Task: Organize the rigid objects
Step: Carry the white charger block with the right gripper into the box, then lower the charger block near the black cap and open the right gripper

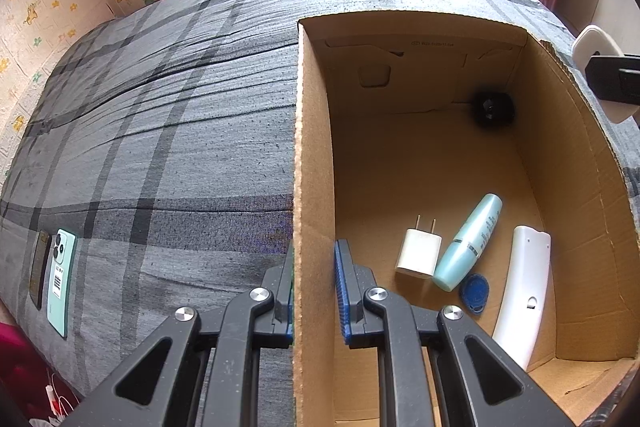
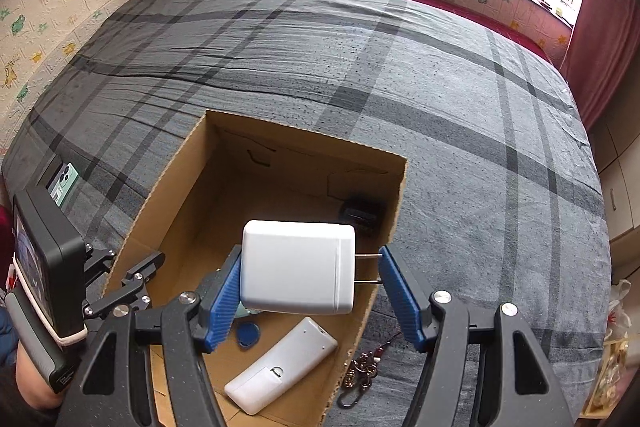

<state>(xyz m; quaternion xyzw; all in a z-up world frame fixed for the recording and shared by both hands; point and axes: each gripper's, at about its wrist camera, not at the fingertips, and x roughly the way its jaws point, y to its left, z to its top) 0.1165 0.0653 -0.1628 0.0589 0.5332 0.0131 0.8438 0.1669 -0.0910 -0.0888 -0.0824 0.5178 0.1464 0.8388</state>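
Note:
An open cardboard box [image 1: 316,155] [image 2: 176,167] stands on the plaid bed. My left gripper [image 1: 314,291] straddles its left wall, fingers on either side, not pressed shut. Inside lie a small white charger [image 1: 418,253], a teal tube [image 1: 468,243], a blue fob [image 1: 474,293] [image 2: 247,333], a white remote [image 1: 520,291] [image 2: 280,363] and a black object [image 1: 494,109] [image 2: 362,213]. My right gripper [image 2: 310,287] holds a large white plug adapter [image 2: 298,267] above the box; its prongs touch the right finger.
Two phones [image 1: 60,279] lie on the bed left of the box. A key bunch with a carabiner [image 2: 360,375] lies on the bed right of the box. Walls and a window bound the far side of the bed.

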